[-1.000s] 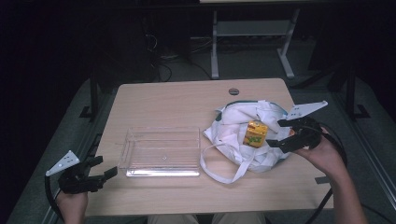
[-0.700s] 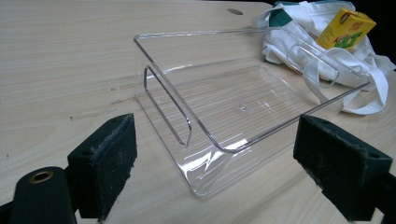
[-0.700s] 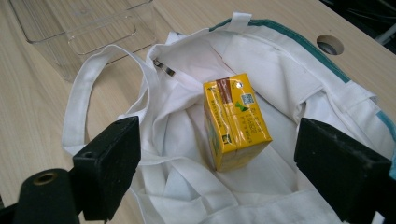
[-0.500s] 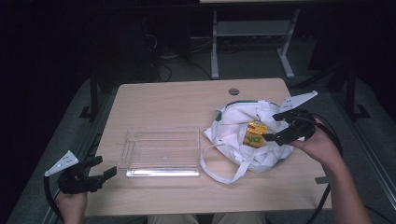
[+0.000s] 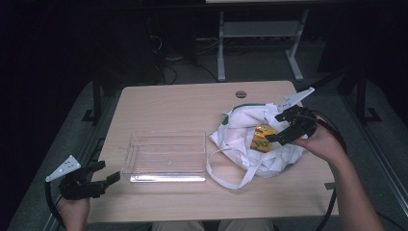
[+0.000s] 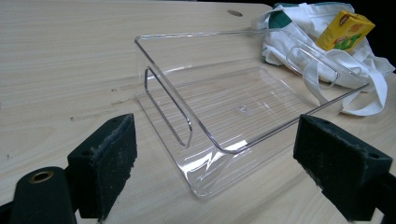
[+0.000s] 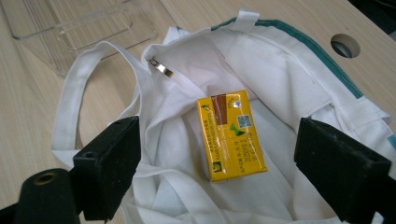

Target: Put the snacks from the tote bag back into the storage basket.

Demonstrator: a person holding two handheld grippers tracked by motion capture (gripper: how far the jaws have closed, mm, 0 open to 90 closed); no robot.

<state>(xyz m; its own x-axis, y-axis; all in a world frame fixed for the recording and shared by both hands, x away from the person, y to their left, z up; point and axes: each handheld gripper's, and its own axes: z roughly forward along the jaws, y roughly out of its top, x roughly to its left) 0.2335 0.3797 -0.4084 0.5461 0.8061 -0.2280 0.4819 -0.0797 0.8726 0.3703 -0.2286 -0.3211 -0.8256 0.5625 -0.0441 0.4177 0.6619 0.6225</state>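
Left gripper: at the near left corner of the surface, held low at its edge by the person's left hand. Jaws spread wide, nothing between them. In the left gripper view they frame the tray from its near end.

Surface: pale wood grain, with a round cable hole near the far edge.

Clear tray: transparent plastic, rectangular, low walls with handle cut-outs, lying flat on the surface just beyond the left gripper. Nothing inside it. Its right wall lies close beside the bag's loose strap.

White bag: cloth tote with green trim at its mouth, slumped on the surface to the right of the tray. Mouth open and facing up; one strap loops out toward the near edge.

Yellow carton: small drink box, lying on its side inside the open mouth of the bag, resting on the white cloth. Printed label side up in the right gripper view.

Right gripper: held by the person's right hand over the bag, pointing at the carton. Jaws spread wide, one on each side of the carton in the right gripper view, neither seen touching it.
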